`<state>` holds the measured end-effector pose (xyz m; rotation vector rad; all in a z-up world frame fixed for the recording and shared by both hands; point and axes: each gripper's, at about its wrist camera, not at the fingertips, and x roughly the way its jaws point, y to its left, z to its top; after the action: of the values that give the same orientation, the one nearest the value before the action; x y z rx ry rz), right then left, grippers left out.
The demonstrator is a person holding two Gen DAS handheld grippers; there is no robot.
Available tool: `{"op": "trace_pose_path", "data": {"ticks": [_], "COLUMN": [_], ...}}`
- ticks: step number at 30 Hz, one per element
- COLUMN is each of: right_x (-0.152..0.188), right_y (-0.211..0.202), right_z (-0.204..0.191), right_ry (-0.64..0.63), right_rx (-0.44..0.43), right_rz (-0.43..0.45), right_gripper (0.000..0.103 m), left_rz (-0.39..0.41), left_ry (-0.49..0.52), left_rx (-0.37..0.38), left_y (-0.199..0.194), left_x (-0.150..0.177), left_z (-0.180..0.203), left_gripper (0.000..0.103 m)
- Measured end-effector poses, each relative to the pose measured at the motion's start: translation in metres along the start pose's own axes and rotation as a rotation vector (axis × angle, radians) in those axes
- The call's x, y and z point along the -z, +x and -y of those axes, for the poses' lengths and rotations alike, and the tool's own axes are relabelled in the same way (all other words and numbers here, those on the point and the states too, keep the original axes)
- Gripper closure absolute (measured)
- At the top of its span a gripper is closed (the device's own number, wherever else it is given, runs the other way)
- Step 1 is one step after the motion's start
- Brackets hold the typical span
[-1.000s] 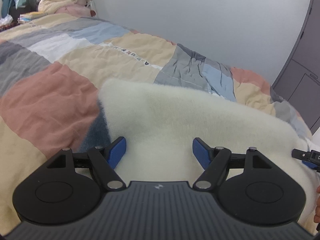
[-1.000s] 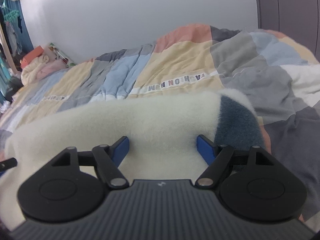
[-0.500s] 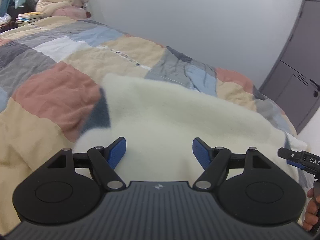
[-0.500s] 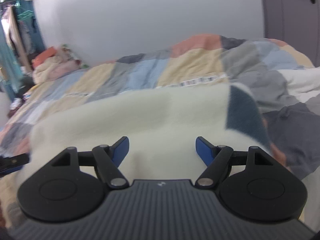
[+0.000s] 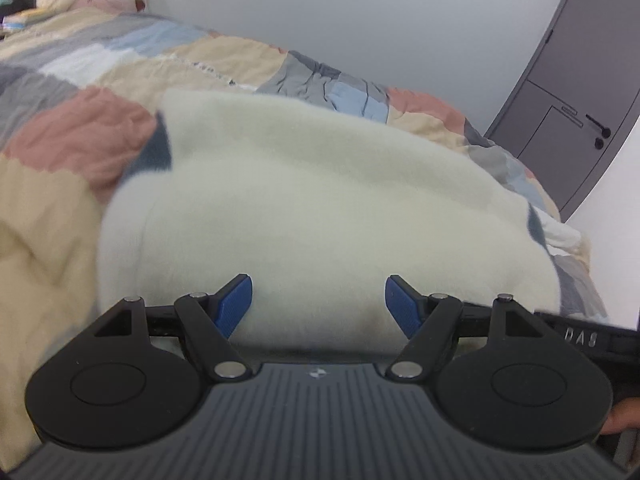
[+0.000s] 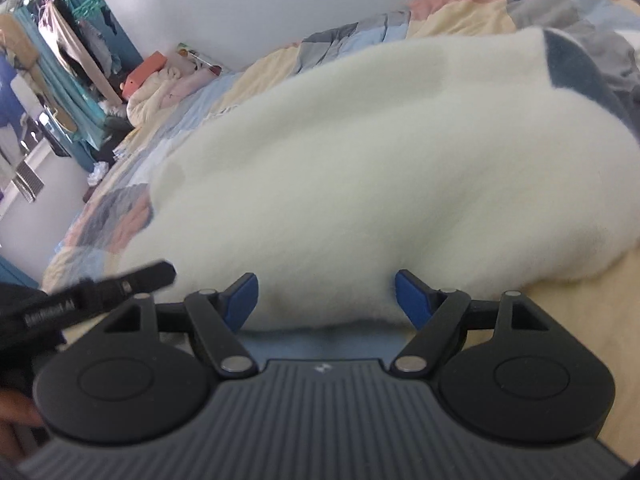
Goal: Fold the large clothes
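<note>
A large cream fleece garment (image 5: 320, 200) (image 6: 380, 160) lies heaped on the patchwork quilt (image 5: 80, 128), with a dark blue patch at its left corner (image 5: 154, 148) and another at its right corner (image 6: 576, 68). My left gripper (image 5: 319, 300) stands open at the garment's near edge, fleece filling the gap between its blue pads. My right gripper (image 6: 326, 300) sits at the same edge further right; its jaws are opening, with fleece between them and no visible pinch. Each gripper's finger shows in the other's view.
The quilt (image 6: 460, 4) covers a wide bed that runs to the white wall. A grey door (image 5: 580, 100) stands at the right. A pile of bedding (image 6: 160, 84) and a clothes rack (image 6: 68, 60) are at the far left end.
Both views have swung and the fleece now fills far more of them, its near edge right at the pads. The right view has turned left toward the clothes rack.
</note>
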<state>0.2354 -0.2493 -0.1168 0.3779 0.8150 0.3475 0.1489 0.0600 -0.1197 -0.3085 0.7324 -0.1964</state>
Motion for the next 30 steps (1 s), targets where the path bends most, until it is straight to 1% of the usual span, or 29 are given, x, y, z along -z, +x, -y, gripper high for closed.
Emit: {"op": "trace_pose_path", "data": {"ticks": [4, 6, 9, 11, 12, 14, 16, 18, 19, 21, 23, 25, 26, 28, 29, 30], "right_x": [0.006, 0.011, 0.024, 0.03, 0.029, 0.025, 0.017, 0.009, 0.005, -0.004, -0.006, -0.011, -0.014, -0.021, -0.023, -0.025], "right_y": [-0.004, 0.001, 0.013, 0.024, 0.029, 0.034, 0.044, 0.049, 0.05, 0.051, 0.049, 0.045, 0.043, 0.038, 0.036, 0.034], "right_z": [0.007, 0.015, 0.028, 0.034, 0.036, 0.041, 0.046, 0.051, 0.053, 0.055, 0.056, 0.054, 0.053, 0.054, 0.054, 0.054], "right_ry": [0.105, 0.208, 0.387, 0.456, 0.47, 0.495, 0.536, 0.572, 0.579, 0.589, 0.613, 0.614, 0.613, 0.623, 0.63, 0.636], "right_rx": [-0.101, -0.196, -0.283, -0.29, -0.28, -0.272, -0.269, -0.277, -0.281, -0.301, -0.342, -0.378, -0.396, -0.441, -0.461, -0.475], "right_rz": [-0.027, -0.076, -0.142, -0.182, -0.182, -0.159, -0.149, -0.135, -0.121, -0.099, -0.075, -0.051, -0.037, -0.003, 0.014, 0.027], "right_gripper": [0.025, 0.025, 0.013, 0.013, 0.014, 0.014, 0.014, 0.014, 0.014, 0.013, 0.012, 0.012, 0.012, 0.012, 0.012, 0.012], "left_rz": [0.004, -0.001, -0.027, -0.043, -0.046, -0.054, -0.057, -0.036, -0.024, -0.008, 0.003, 0.007, -0.005, -0.051, -0.069, -0.088], "left_ry": [-0.04, -0.073, -0.126, -0.162, -0.178, -0.205, -0.2, -0.208, -0.224, -0.258, -0.29, -0.323, -0.339, -0.364, -0.375, -0.392], "left_rx": [0.014, 0.042, 0.091, 0.108, 0.117, 0.139, 0.14, 0.16, 0.185, 0.249, 0.311, 0.353, 0.385, 0.474, 0.504, 0.519], "left_y": [-0.007, -0.007, -0.004, -0.001, -0.001, 0.002, 0.003, 0.003, 0.003, 0.002, 0.003, 0.005, 0.008, 0.015, 0.018, 0.022], "left_x": [0.005, 0.004, 0.004, 0.004, 0.005, 0.004, 0.002, -0.002, -0.003, -0.005, -0.006, -0.006, -0.006, -0.005, -0.004, -0.003], "left_z": [-0.004, -0.008, -0.013, -0.017, -0.018, -0.021, -0.02, -0.022, -0.024, -0.027, -0.03, -0.031, -0.032, -0.03, -0.028, -0.027], "left_gripper": [0.021, 0.02, 0.018, 0.018, 0.017, 0.016, 0.016, 0.014, 0.012, 0.011, 0.01, 0.005, 0.004, 0.003, 0.003, 0.002]}}
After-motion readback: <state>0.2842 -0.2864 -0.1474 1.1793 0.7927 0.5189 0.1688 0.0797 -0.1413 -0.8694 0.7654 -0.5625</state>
